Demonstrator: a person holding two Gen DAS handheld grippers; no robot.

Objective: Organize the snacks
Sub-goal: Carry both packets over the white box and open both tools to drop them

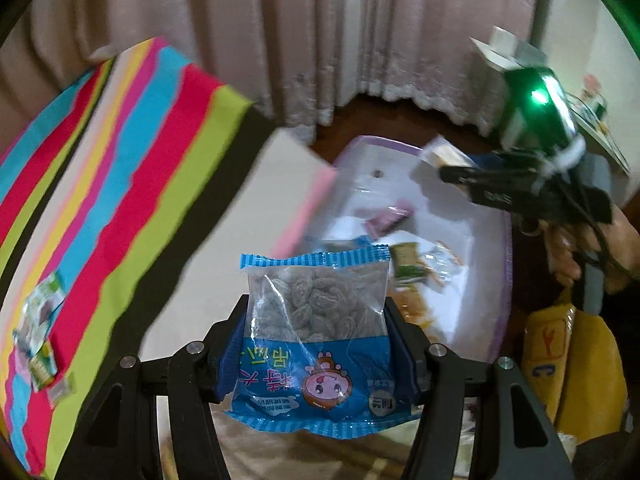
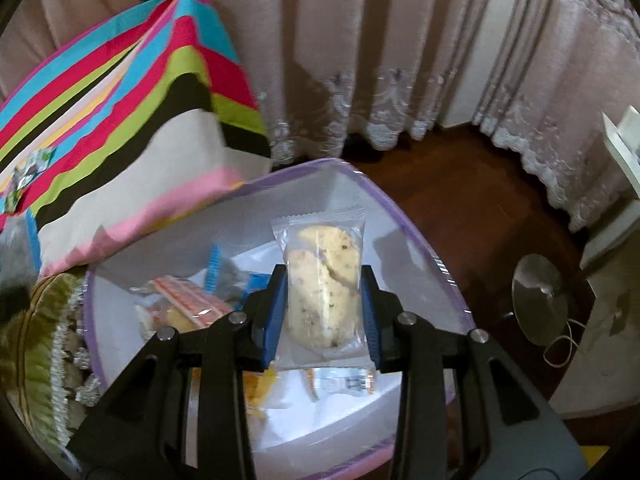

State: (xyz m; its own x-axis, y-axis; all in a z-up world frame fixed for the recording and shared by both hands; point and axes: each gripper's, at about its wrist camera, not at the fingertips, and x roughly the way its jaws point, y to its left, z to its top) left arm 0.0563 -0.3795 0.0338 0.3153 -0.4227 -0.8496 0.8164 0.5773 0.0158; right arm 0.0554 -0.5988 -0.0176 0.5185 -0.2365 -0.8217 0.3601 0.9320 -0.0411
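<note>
Two grippers, each loaded. Left gripper (image 1: pixel 318 344) pinching blue plum bag (image 1: pixel 316 332) by its sides, bag upright between the pads, over the edge of striped cloth (image 1: pixel 132 184) and near white bin (image 1: pixel 480 240). Right gripper (image 2: pixel 325 316) clamped on clear-wrapped cookie pack (image 2: pixel 322 288), held above same bin (image 2: pixel 416 248), purple-rimmed, loose snacks (image 2: pixel 188 300) at its bottom. Small green packets (image 1: pixel 40 320) lying on the cloth, well apart from the bin. Right gripper (image 1: pixel 520 188) also seen at upper right in left view, jaws unreadable there.
</note>
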